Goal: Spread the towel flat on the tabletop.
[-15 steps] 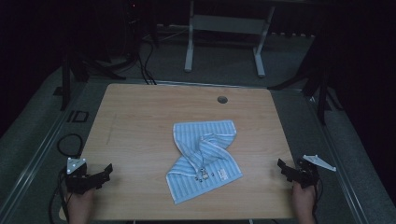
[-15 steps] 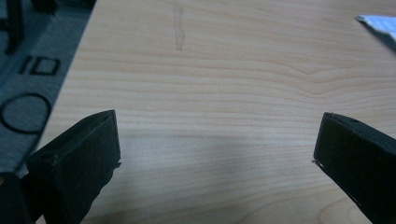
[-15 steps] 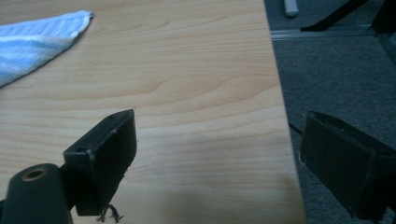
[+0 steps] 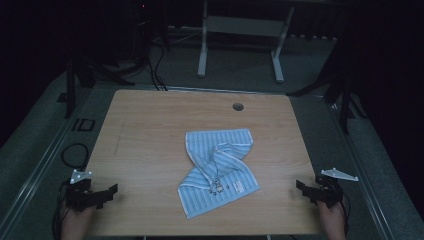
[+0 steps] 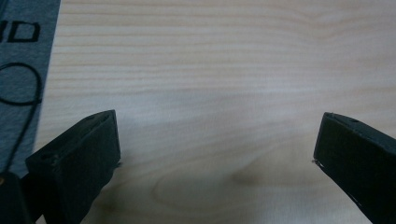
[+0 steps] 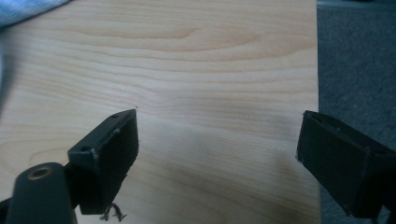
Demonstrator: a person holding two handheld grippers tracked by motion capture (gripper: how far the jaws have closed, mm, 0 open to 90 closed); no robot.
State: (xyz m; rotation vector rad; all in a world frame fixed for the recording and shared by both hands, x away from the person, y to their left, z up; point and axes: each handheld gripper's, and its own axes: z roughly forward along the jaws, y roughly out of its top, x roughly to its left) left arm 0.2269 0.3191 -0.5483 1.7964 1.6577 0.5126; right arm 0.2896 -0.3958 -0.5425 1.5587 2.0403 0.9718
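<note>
A blue and white striped towel (image 4: 217, 167) lies crumpled and twisted on the middle of the wooden table (image 4: 150, 130), and its edge (image 6: 23, 10) shows in the top left corner of the right gripper view. My left gripper (image 4: 107, 192) rests at the table's front left corner, open, with bare wood between its jaws (image 5: 217, 140). At the front right edge my right gripper (image 4: 301, 187) is open too, nothing between its jaws (image 6: 217, 140). Both stand well apart from the towel.
A round cable hole (image 4: 238, 106) sits near the table's far edge. Grey floor (image 6: 359, 56) borders the table on both sides, with a black cable (image 4: 75, 152) looped at the left. A white table frame (image 4: 240, 35) stands beyond the far edge.
</note>
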